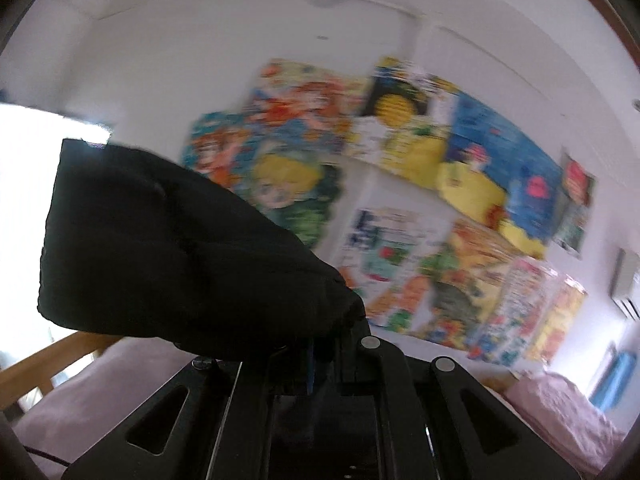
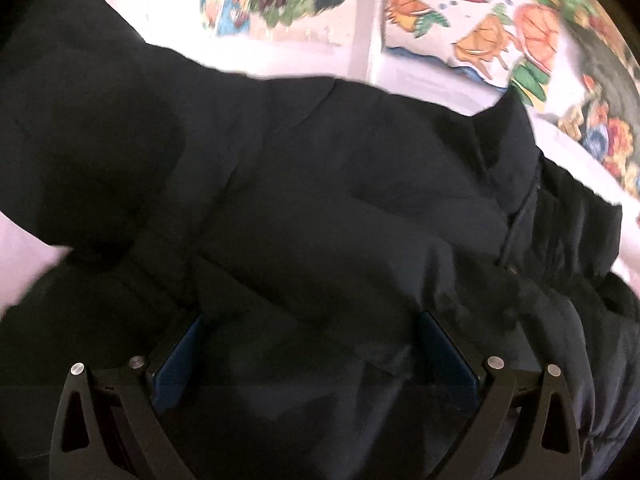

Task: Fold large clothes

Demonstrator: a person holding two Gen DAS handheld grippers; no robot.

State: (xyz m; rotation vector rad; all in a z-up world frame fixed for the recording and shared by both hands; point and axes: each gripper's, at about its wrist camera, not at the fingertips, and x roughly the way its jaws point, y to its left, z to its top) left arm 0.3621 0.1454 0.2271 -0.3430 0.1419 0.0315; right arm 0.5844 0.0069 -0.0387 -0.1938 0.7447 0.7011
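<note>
Above the pink bed (image 1: 100, 392), left tongs (image 1: 320, 354) pinch a black jacket (image 1: 168, 240) — right tongs (image 2: 308, 344) gape over its body, gripping nothing. Best lift evenly, keeping cloth taut.

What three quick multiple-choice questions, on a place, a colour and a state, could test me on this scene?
1. Where do the posters hang?
A. wall
B. floor
C. door

2. What colour is the garment?
A. red
B. black
C. white

3. How is the left gripper?
A. wide open
B. out of sight
C. shut on cloth

Answers: 1 A, they cover the wall behind the bed. 2 B, the fabric is black in both views. 3 C, its jaws pinch a lifted fold of the garment.
</note>
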